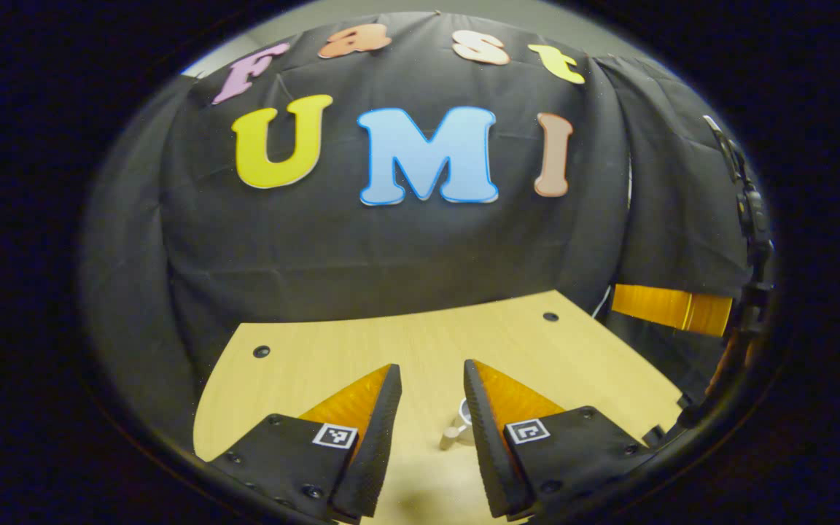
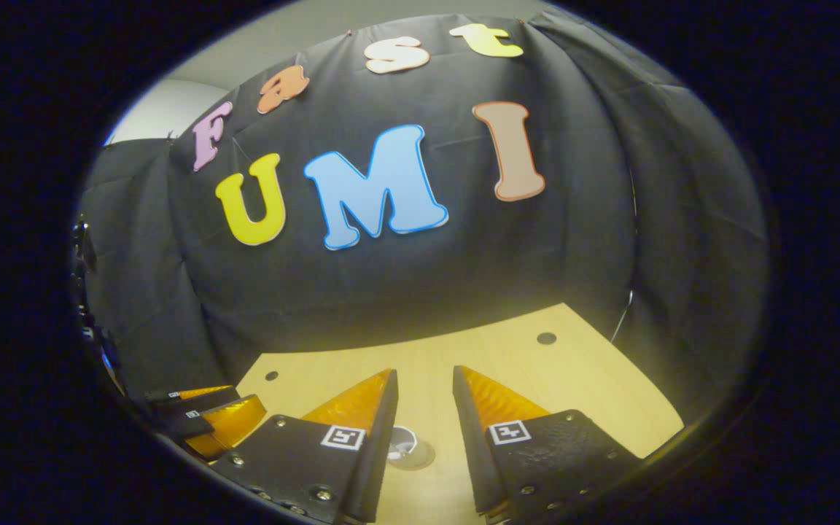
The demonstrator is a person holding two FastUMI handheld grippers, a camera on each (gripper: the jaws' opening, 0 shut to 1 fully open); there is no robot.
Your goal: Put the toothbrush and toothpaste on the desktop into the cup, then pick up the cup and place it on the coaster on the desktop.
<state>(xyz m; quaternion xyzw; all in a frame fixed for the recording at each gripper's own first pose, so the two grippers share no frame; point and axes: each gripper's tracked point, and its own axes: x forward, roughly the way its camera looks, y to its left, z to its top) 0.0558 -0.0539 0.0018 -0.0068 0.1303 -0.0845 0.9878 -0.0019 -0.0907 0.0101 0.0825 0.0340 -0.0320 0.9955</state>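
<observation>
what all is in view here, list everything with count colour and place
desktop: one, light wood, with small dark holes near its far corners
cup: one, whitish, only partly seen, on the desktop between the left gripper's fingers in the left gripper view
round object: one, greyish, flat on the desktop between the right gripper's fingers; cannot tell what it is
booth wall: one, black cloth, behind the desktop
left gripper: one, open, above the desktop's near side; also seen low at the left edge of the right gripper view
right gripper: one, open, above the desktop
</observation>
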